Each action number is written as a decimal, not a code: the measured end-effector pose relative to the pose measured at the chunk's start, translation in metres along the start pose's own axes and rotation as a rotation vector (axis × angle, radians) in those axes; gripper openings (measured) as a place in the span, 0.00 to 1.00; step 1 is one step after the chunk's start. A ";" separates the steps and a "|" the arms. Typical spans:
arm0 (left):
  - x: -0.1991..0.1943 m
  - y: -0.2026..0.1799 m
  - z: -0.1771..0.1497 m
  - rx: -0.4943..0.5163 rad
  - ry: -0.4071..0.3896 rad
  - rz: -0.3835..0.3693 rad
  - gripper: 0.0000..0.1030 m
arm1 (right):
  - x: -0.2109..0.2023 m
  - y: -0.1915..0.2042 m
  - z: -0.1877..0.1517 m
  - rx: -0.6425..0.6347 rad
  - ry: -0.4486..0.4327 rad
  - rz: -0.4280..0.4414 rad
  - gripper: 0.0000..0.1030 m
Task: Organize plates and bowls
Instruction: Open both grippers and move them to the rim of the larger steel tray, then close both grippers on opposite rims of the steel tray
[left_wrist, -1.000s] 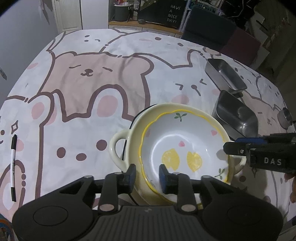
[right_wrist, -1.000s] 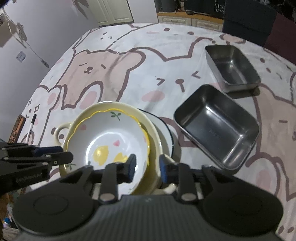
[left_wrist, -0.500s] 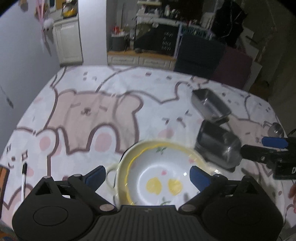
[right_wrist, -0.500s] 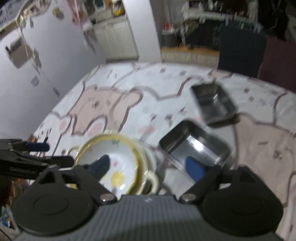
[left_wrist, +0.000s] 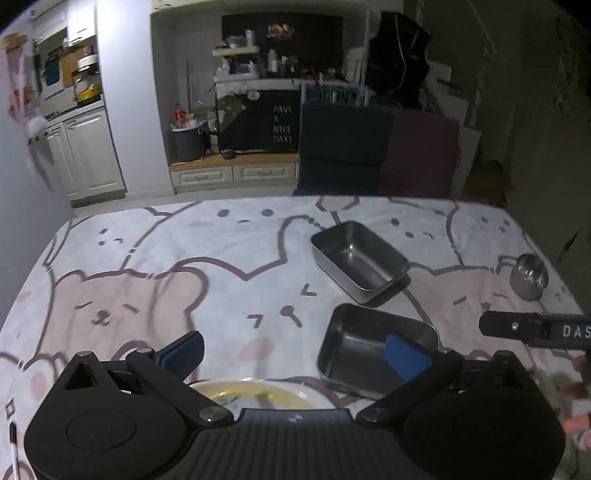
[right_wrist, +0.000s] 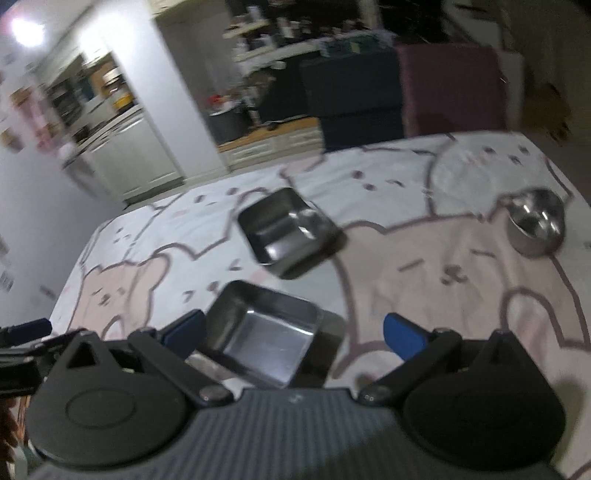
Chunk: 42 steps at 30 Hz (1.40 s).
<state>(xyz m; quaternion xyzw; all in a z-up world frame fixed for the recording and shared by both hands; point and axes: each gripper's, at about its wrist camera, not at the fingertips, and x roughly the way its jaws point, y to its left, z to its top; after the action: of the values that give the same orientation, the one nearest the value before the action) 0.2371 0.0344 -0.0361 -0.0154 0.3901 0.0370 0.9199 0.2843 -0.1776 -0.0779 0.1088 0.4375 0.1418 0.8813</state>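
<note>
1. Presently, the left gripper (left_wrist: 293, 350) stands with its jaws spread wide and nothing between them; they have just been opening. A second ago they were closed on the rim of the yellow-rimmed bowl (left_wrist: 258, 393).
2. Likewise the right gripper (right_wrist: 293, 334): jaws wide apart, just opened, empty, off the same bowl.
3. That bowl sits at the near edge of the tabletop (left_wrist: 221, 258), only its far rim visible over the left gripper's body. Judged: bowl placed and released.
4. Just beyond it lies the nearer steel tray (left_wrist: 376, 345).
5. Behind it, separate, lies the farther steel tray (left_wrist: 360, 260).
6. Toward the right edge stands a small steel bowl (left_wrist: 528, 275), well apart, not yet gathered.
</note>
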 end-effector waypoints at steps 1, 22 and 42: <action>0.009 -0.005 0.004 0.014 0.014 0.000 1.00 | 0.004 -0.004 0.000 0.021 0.005 -0.010 1.00; 0.141 -0.024 0.024 0.141 0.266 0.066 0.54 | 0.115 -0.016 0.006 0.149 0.313 -0.041 0.43; 0.146 -0.031 0.015 0.083 0.357 -0.083 0.04 | 0.130 0.014 0.001 -0.067 0.357 -0.112 0.10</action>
<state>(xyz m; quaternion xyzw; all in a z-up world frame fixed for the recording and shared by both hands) 0.3516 0.0129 -0.1301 0.0001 0.5475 -0.0203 0.8365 0.3578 -0.1192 -0.1691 0.0281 0.5873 0.1238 0.7994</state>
